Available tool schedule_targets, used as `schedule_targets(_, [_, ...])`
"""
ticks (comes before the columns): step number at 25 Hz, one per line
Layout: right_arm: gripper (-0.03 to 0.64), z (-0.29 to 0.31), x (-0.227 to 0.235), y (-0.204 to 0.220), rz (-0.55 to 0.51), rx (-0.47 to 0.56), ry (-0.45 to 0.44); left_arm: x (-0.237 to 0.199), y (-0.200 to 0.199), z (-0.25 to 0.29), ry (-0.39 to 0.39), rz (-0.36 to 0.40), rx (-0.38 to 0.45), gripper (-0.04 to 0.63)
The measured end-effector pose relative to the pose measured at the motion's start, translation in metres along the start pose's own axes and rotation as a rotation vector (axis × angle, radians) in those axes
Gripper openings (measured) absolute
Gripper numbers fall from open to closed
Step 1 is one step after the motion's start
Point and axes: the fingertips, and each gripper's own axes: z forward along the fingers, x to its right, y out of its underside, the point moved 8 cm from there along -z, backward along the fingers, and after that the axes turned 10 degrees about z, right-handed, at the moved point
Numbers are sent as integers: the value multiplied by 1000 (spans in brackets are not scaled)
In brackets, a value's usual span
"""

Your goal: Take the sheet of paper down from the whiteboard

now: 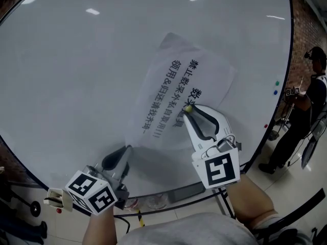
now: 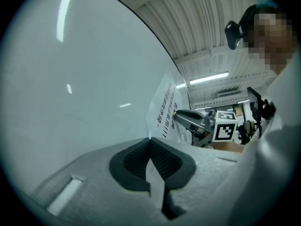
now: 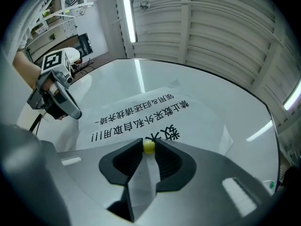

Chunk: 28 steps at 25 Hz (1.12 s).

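Glossy whiteboard [image 1: 76, 75], sheet [image 1: 171, 93], yellow magnet [image 1: 189, 107]; brick wall [image 1: 308, 27].

Bystander: person in dark clothes and headgear [image 1: 308, 106], standing at far right on pale tiled floor [image 1: 286, 188]
Wall: red brick wall [image 1: 306, 29]
Overhead: long fluorescent tube light [image 3: 129, 15], ribbed white ceiling [image 3: 221, 36]
Dots: small green round magnet [image 1: 277, 83], small blue round magnet [image 1: 276, 92] just below

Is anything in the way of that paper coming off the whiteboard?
Yes: a yellow magnet sits on the sheet of paper by its large characters, apparently pinning it to the whiteboard. The right gripper is shut on that magnet. No other magnet shows on it.
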Motion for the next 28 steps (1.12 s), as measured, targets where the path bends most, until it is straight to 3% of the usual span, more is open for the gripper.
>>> schedule_targets(10, [84, -5, -8, -4, 11, 4, -6, 0, 3, -20, -33, 7, -11, 2])
schedule_targets(24, [83, -6, -17, 7, 56, 0, -16, -38, 44, -82, -241, -38, -100, 2])
schedule_targets(28, [83, -5, -20, 14, 82, -6, -19, -36, 47, -85, -250, -45, -106, 2])
